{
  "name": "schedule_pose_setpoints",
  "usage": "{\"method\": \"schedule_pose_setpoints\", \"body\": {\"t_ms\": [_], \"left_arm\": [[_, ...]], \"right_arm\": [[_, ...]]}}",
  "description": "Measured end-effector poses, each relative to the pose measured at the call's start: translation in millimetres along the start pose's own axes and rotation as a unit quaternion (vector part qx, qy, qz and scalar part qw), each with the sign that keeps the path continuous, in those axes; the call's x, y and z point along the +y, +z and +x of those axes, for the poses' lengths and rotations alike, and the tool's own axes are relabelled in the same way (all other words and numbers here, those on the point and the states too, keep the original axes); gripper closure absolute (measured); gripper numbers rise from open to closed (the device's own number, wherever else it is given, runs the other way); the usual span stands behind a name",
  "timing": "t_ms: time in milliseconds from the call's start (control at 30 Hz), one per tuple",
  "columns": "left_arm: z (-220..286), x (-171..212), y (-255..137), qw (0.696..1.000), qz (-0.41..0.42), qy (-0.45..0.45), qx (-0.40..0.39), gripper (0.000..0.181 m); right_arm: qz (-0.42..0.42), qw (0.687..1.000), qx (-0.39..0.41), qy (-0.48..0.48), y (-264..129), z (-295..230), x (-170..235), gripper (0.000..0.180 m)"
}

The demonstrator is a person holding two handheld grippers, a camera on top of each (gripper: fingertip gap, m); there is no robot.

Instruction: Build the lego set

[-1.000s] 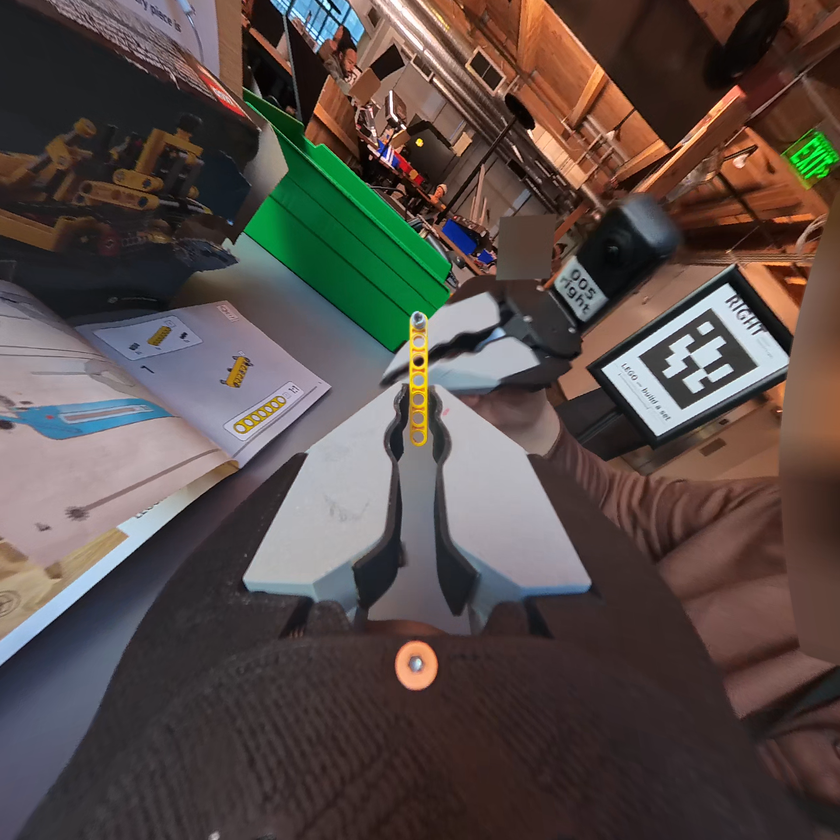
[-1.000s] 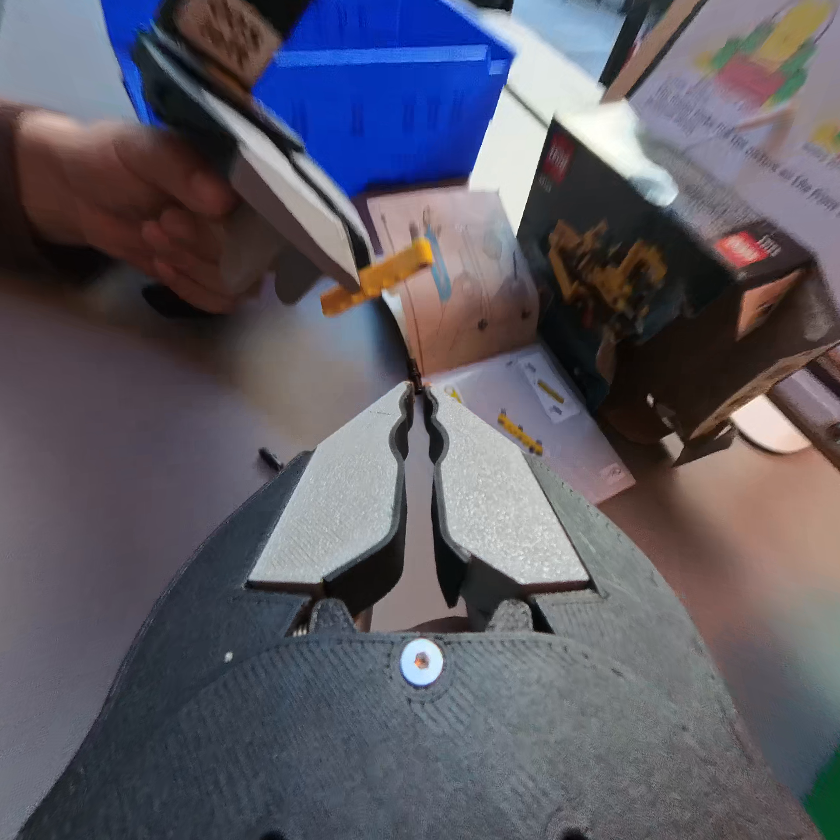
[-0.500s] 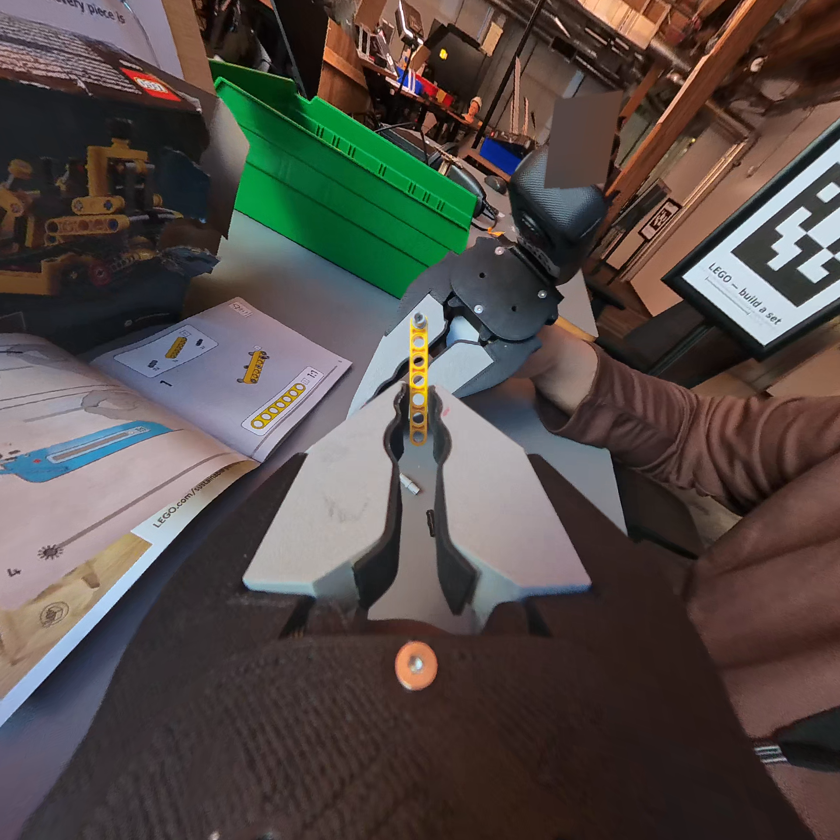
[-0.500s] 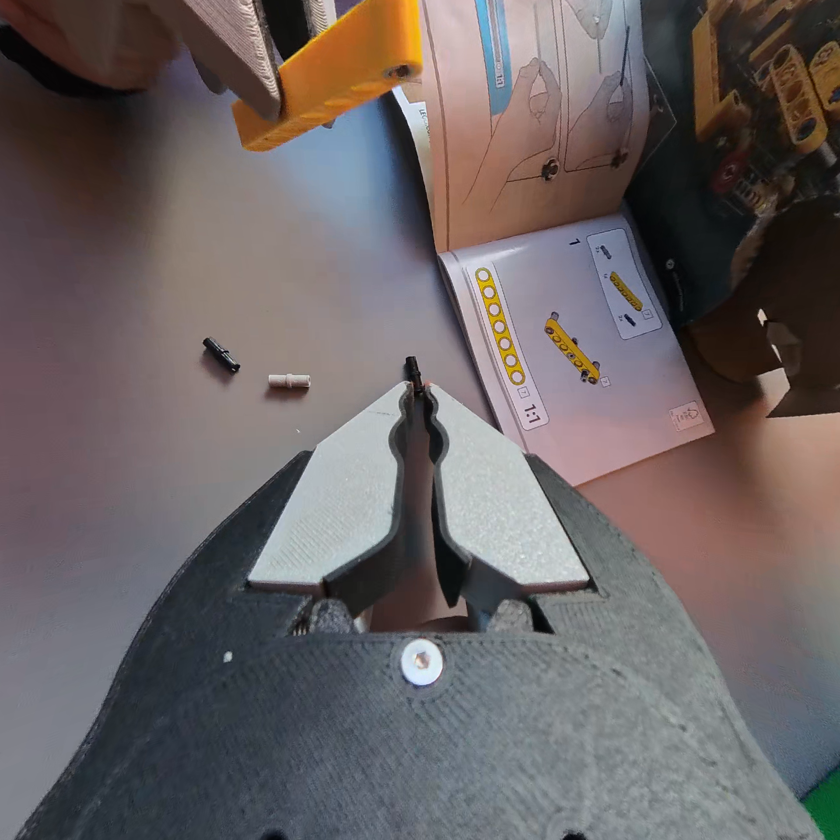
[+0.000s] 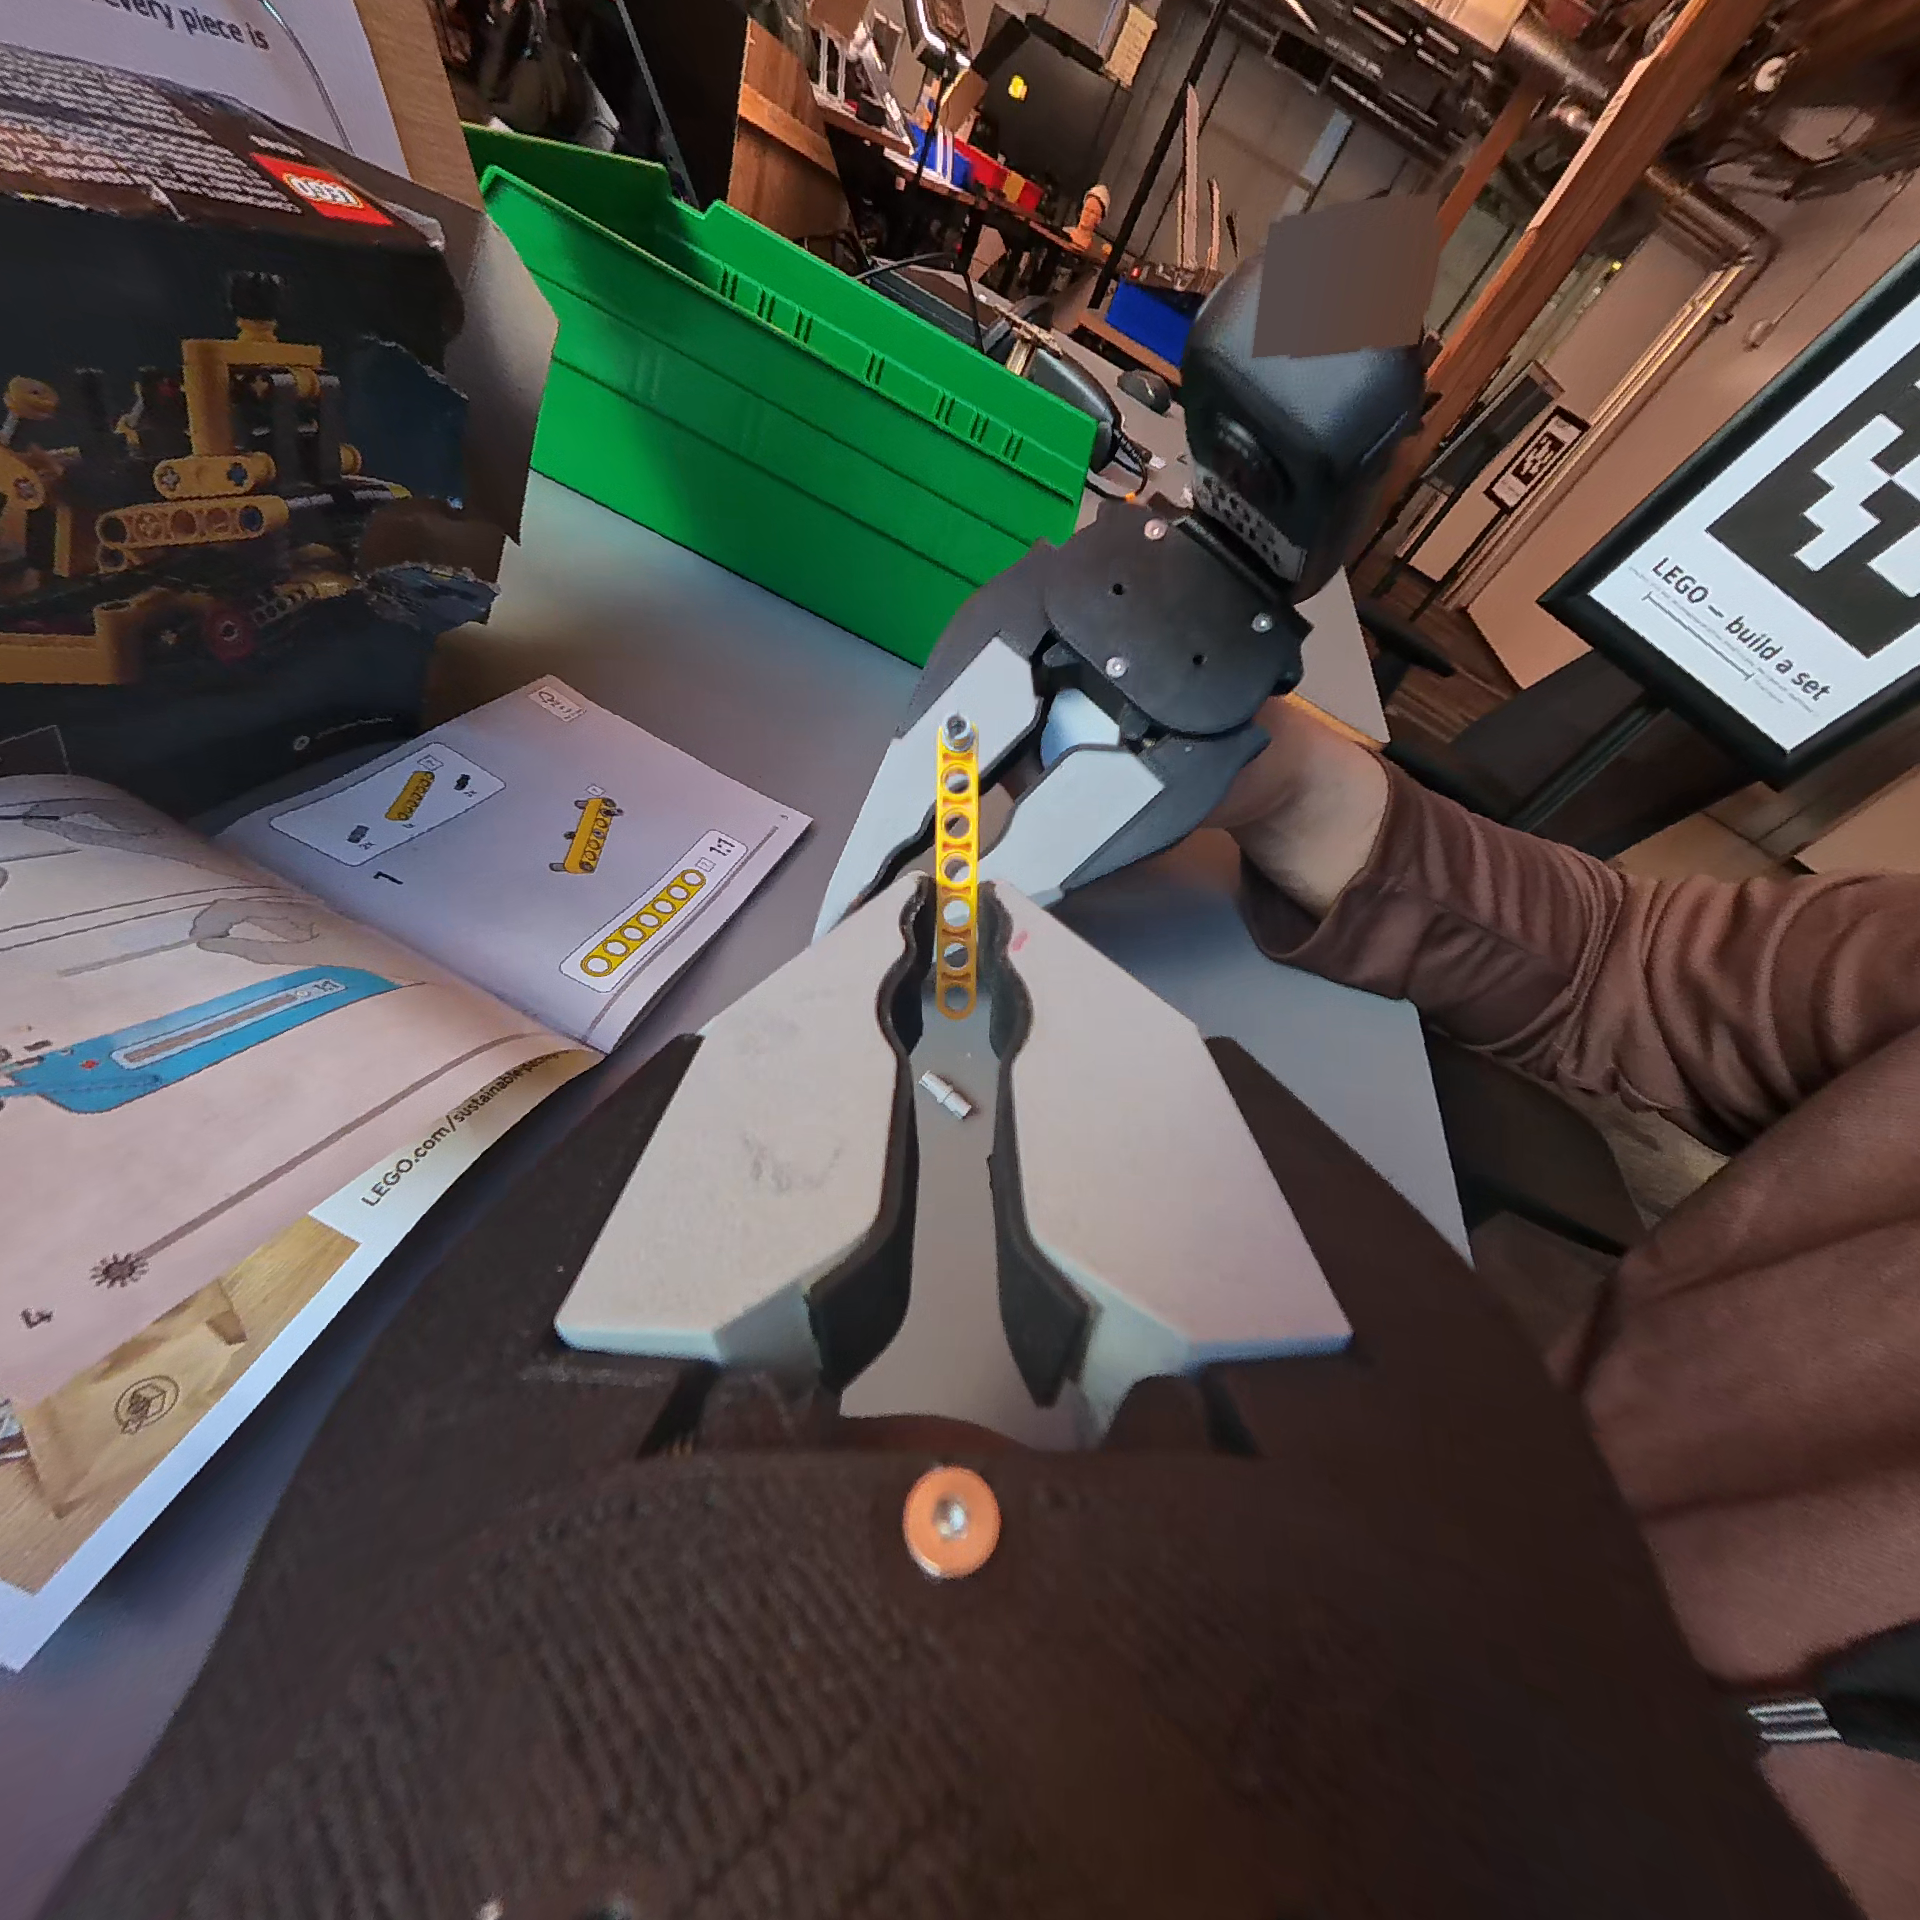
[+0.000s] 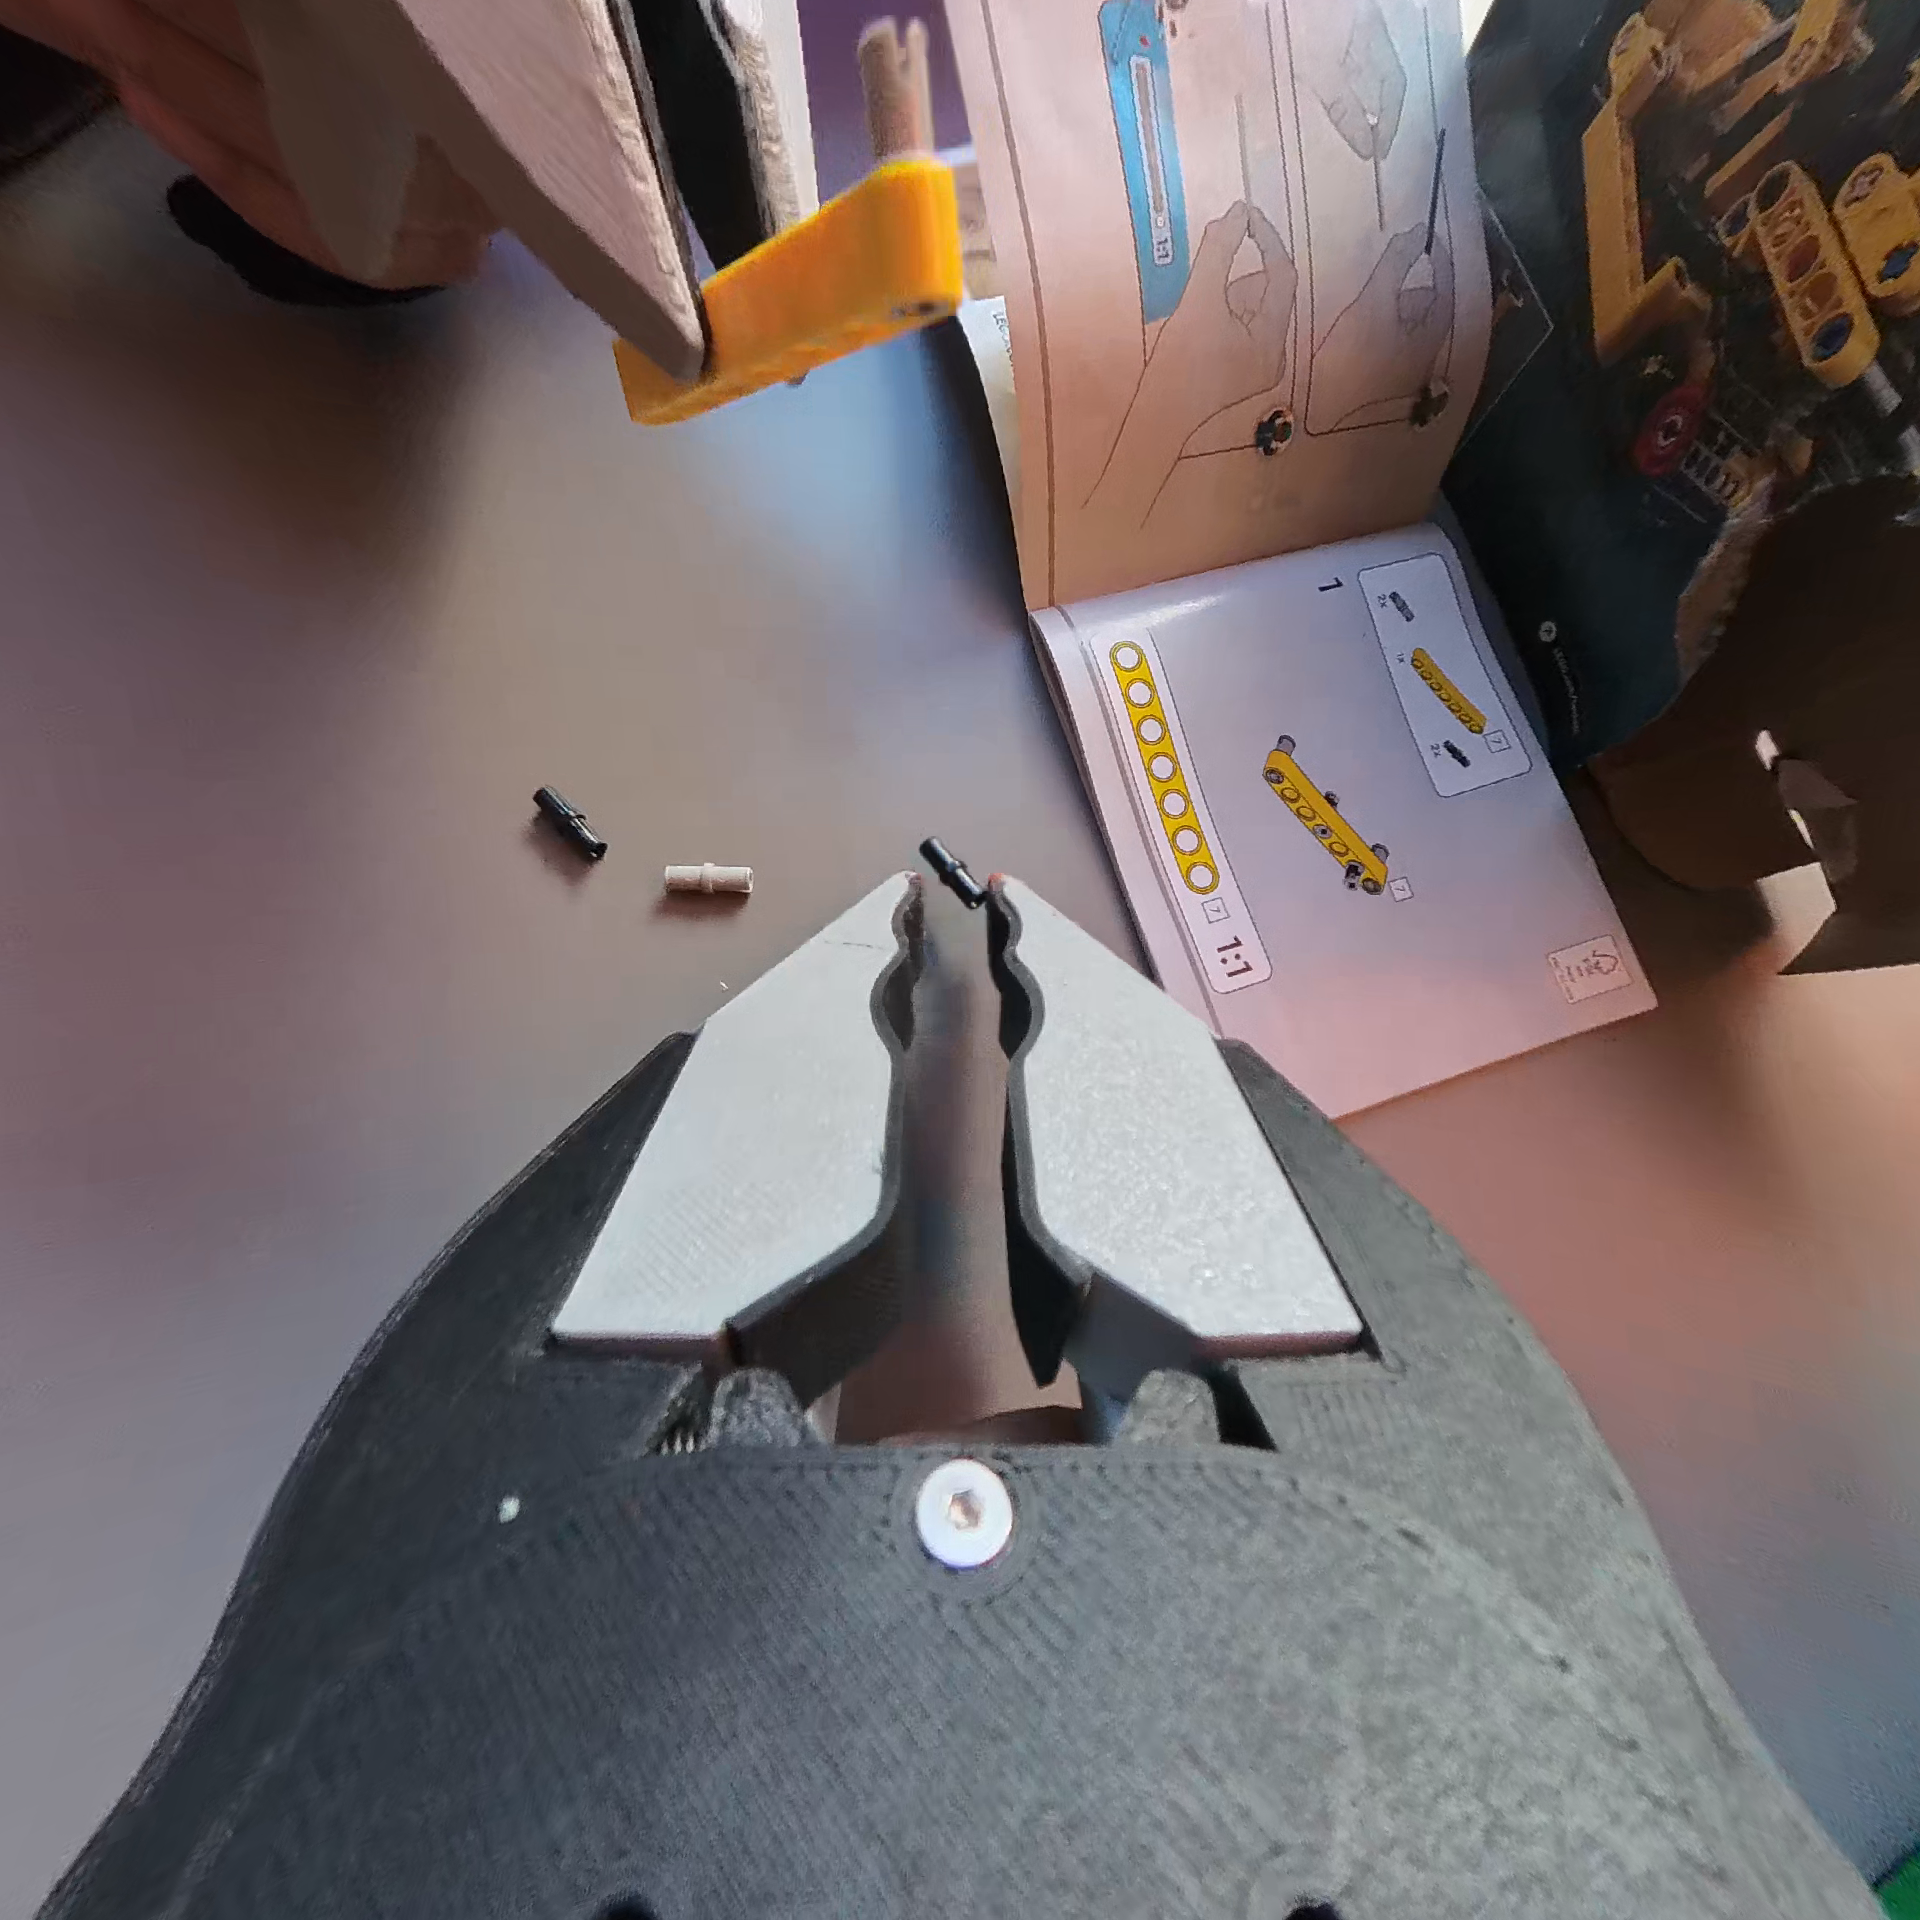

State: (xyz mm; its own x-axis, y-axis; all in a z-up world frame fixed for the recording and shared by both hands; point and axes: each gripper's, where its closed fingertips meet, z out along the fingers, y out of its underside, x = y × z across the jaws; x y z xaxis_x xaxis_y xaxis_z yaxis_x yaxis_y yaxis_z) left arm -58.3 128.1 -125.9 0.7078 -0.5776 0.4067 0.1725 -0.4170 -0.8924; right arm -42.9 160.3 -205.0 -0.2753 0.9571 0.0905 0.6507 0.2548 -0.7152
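My left gripper [image 5: 954,909] is shut on a yellow beam [image 5: 956,831] with several holes and holds it upright above the table; a small grey pin sits in its top hole. The left gripper's finger [image 6: 582,177] and the beam [image 6: 800,301] also show at the top of the right wrist view. My right gripper [image 6: 953,885] points down at the table with its jaws a little apart. A black pin [image 6: 951,873] lies tilted between its tips. It also shows in the left wrist view [image 5: 1039,769], just behind the beam.
A second black pin [image 6: 568,823] and a tan pin [image 6: 709,879] lie on the grey table left of my right gripper. The open instruction booklet [image 6: 1351,831] and the set's box [image 6: 1714,312] are to the right. A green bin [image 5: 790,416] stands behind.
My right gripper has come down to the table and its jaws have parted a little; the black pin that stuck out of its shut tips now lies tilted between them. The left still holds the beam.
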Motion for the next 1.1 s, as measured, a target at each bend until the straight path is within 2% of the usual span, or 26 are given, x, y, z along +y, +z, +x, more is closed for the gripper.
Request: {"method": "schedule_pose_setpoints", "body": {"t_ms": [33, 167, 333, 567, 1000, 1100], "left_arm": [[0.2, 0.5, 0.2, 1.0, -0.002, 0.003, 0.0, 0.175], [1.2, 2.4, 0.8, 1.0, -0.01, 0.018, -0.004, 0.176], [4.0, 10.5, 4.6, 0.998, -0.034, 0.057, -0.013, 0.176], [9.0, 17.1, 8.8, 0.99, -0.053, 0.129, -0.033, 0.177], [11.5, 21.1, 9.9, 0.987, -0.065, 0.141, -0.031, 0.176], [14.5, 25.7, 11.4, 0.988, -0.076, 0.134, -0.019, 0.175]], "right_arm": [[0.008, 1.0, -0.001, 0.004, -2.9, 0.6, -2.7, 0.17], [0.071, 0.997, -0.022, 0.03, -20.0, -0.3, -22.7, 0.166], [0.158, 0.98, -0.09, 0.074, -37.1, -12.3, -50.1, 0.152], [0.168, 0.976, -0.106, 0.092, -37.2, -13.9, -53.0, 0.153], [0.194, 0.968, -0.142, 0.077, -47.5, -25.3, -61.4, 0.155], [0.191, 0.969, -0.146, 0.064, -47.6, -29.0, -60.7, 0.168]]}}
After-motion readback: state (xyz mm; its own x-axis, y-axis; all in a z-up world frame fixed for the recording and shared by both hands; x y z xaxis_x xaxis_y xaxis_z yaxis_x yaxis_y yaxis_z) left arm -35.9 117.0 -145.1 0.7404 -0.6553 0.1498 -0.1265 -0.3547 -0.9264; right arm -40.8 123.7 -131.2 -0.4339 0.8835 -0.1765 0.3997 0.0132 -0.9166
